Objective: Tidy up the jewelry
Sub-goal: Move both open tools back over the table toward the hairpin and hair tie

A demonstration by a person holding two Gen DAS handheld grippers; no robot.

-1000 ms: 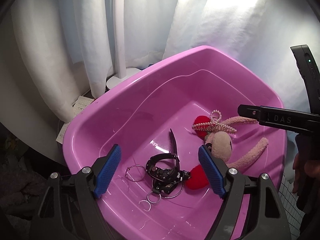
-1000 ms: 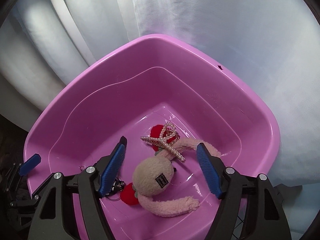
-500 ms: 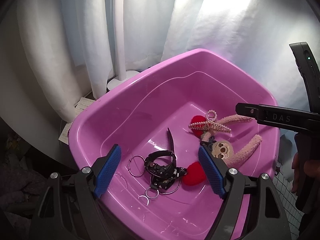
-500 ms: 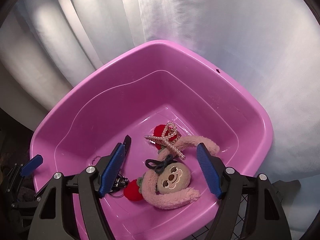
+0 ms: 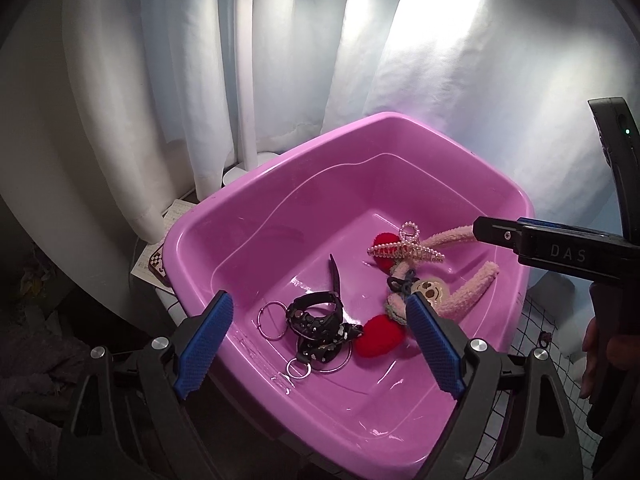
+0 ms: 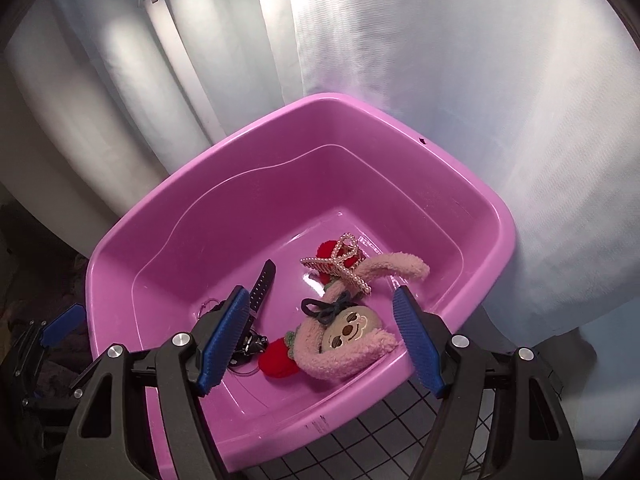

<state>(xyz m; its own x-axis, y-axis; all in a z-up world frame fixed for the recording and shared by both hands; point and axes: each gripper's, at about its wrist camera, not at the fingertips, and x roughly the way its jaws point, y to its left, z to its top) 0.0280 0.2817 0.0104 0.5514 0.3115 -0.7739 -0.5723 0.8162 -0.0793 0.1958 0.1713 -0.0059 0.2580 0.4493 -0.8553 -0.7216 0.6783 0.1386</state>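
Over the pink tub (image 5: 256,216), your left gripper (image 5: 320,344) has pulled back and up in the last second, jaws spread with nothing between them; the black strap (image 5: 316,318), metal rings (image 5: 272,320) and pearl hair clip (image 5: 404,246) lie in the tub. From the right wrist view, your right gripper (image 6: 320,340) has also backed away, jaws spread wide, and the plush toy (image 6: 344,332) now lies face up beside the red heart (image 6: 278,362). Nothing is gripped, so sorting has yet to start.

Makeshift home corner; white draped sheets (image 5: 460,92); pink plastic tub (image 6: 304,184); wire-grid shelf (image 6: 360,440).
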